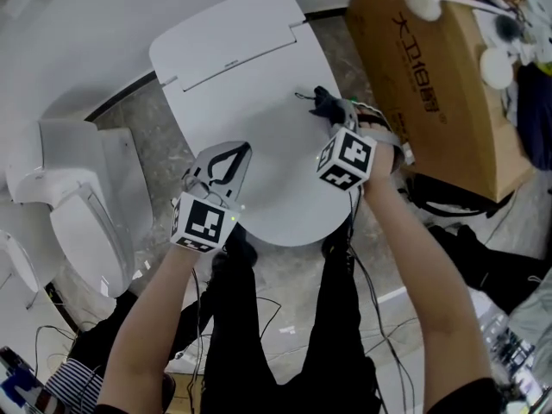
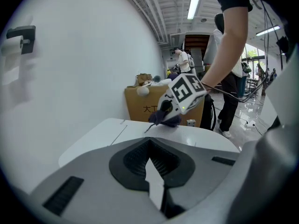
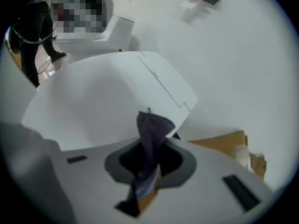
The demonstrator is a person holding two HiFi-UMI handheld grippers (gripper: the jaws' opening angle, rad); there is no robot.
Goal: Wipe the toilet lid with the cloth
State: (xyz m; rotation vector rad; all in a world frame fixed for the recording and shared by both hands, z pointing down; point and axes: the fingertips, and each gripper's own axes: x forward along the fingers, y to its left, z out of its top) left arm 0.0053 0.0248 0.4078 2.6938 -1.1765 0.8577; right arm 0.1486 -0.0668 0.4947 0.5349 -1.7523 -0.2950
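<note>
- On the lid point(image 1: 250, 102), at its right side near the hinge, the right gripper point(image 1: 328, 110) pinches the cloth point(image 1: 320, 99) against the surface. Wiping looks to be in hand.
- The next move probably calls for a pressed sweep leftward.
- The left gripper point(image 1: 226, 162), closed and empty, hovers over the lid's front, likely in the way.
- A box point(image 1: 440, 76) crowds the right.

your grey left tool point(image 1: 226, 155) and right tool point(image 1: 326, 103) each carry a black-and-white marker cube point(image 1: 347, 159); black cables point(image 1: 358, 261) trail behind.

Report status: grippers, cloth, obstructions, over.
Right gripper shut on cloth, right side of toilet lid. Left gripper shut, empty, over lid front. Cardboard box close by.
</note>
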